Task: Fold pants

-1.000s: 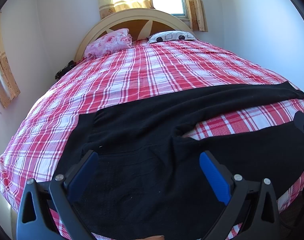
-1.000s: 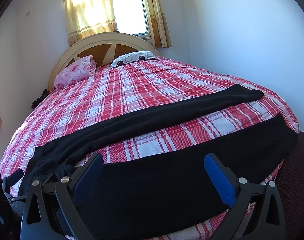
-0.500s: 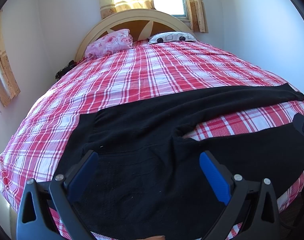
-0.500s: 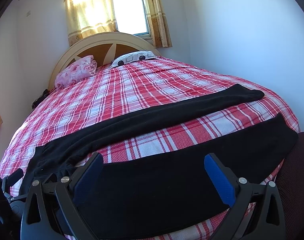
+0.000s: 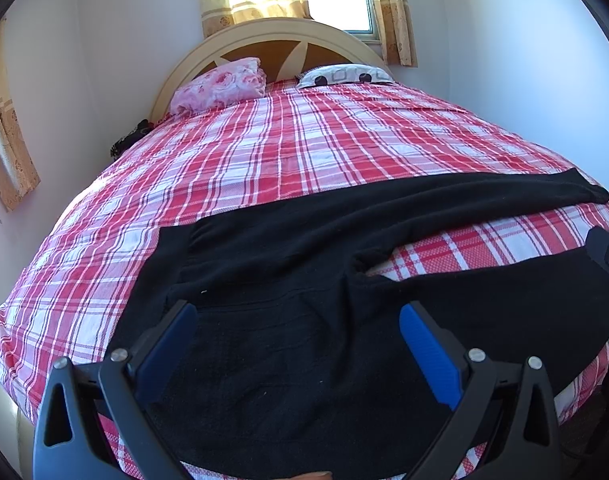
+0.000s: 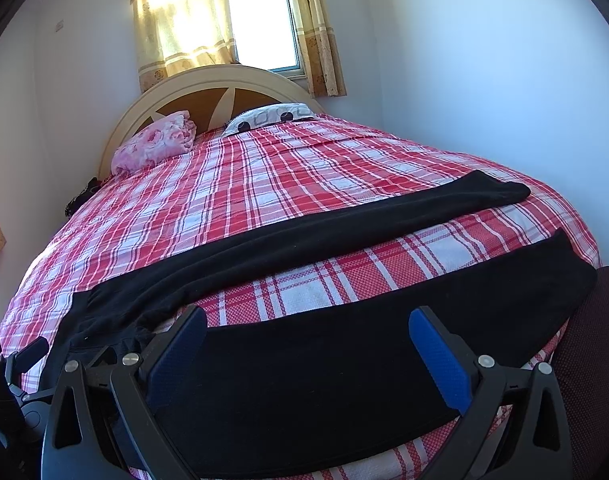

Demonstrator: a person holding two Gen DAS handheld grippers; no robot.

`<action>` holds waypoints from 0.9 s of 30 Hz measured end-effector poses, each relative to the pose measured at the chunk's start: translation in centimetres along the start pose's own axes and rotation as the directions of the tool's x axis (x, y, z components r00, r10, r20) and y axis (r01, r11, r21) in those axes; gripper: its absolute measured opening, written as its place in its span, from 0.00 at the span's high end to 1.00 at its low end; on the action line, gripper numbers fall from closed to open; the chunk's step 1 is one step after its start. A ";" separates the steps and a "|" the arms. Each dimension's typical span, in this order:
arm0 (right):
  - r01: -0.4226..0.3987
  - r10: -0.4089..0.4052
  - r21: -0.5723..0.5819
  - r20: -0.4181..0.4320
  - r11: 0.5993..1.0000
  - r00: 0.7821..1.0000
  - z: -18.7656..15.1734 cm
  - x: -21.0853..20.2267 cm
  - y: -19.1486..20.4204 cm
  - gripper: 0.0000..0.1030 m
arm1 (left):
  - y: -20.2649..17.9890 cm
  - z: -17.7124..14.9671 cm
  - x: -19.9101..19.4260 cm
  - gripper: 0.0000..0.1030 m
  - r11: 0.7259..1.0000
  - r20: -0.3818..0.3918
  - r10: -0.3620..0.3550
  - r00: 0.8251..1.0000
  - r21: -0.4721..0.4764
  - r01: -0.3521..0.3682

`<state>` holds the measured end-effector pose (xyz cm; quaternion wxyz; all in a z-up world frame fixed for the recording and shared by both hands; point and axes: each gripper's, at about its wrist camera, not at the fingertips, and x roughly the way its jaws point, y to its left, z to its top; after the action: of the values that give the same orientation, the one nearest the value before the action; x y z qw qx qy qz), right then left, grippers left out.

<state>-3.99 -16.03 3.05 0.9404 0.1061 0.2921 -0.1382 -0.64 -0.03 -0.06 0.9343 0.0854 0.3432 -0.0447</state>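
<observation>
Folding is not started yet.
I am holding both grippers, left gripper [image 5: 296, 336] and right gripper [image 6: 306, 340], spread wide and empty above the pants [image 5: 288, 280], legs lying apart.

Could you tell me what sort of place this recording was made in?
Most likely a home bedroom: a bed with a plaid sheet, an arched headboard with pillows against it, and a curtained window behind.

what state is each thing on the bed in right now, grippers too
black fleece pants: unfolded, spread flat, legs splayed apart
left gripper: open, over the waist end
right gripper: open, over the near leg
red and white plaid bedsheet: spread smooth
pink floral pillow: rumpled, at the headboard
yellow patterned curtain: partly drawn, window exposed
</observation>
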 end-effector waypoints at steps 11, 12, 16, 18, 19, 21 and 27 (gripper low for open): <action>-0.002 0.002 -0.009 0.006 1.000 1.000 0.1 -0.2 0.4 0.01 | 0.0 0.0 -0.1 0.00 1.000 0.002 -0.001 1.000 -0.005 0.001; -0.001 0.001 -0.012 0.005 1.000 1.000 0.1 -0.2 0.5 0.01 | 0.1 -0.1 -0.1 0.00 1.000 0.003 -0.001 1.000 -0.005 0.002; 0.000 0.000 -0.010 0.007 1.000 1.000 0.2 -0.2 0.6 0.01 | 0.1 0.0 -0.1 0.00 1.000 0.003 0.003 1.000 -0.013 -0.003; 0.005 -0.005 -0.012 0.006 1.000 1.000 0.2 -0.1 0.7 0.01 | 0.6 0.0 0.1 0.00 1.000 0.000 0.004 1.000 -0.019 -0.004; 0.006 -0.006 -0.011 0.004 1.000 1.000 0.2 -0.1 0.6 0.01 | 0.7 0.0 0.2 0.00 1.000 -0.002 0.006 1.000 -0.022 -0.007; 0.006 -0.006 -0.009 0.002 1.000 1.000 0.2 0.0 0.7 0.01 | 1.4 0.0 0.4 0.00 1.000 -0.002 0.009 1.000 -0.029 -0.009; -0.001 0.001 -0.014 -0.006 1.000 1.000 0.2 0.5 1.3 0.01 | 3.4 0.0 1.0 0.00 0.998 -0.011 0.027 1.000 -0.060 -0.028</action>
<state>-3.07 -14.97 3.13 0.9402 0.1001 0.2961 -0.1356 0.60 3.29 -0.21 0.9352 0.0621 0.3479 -0.0212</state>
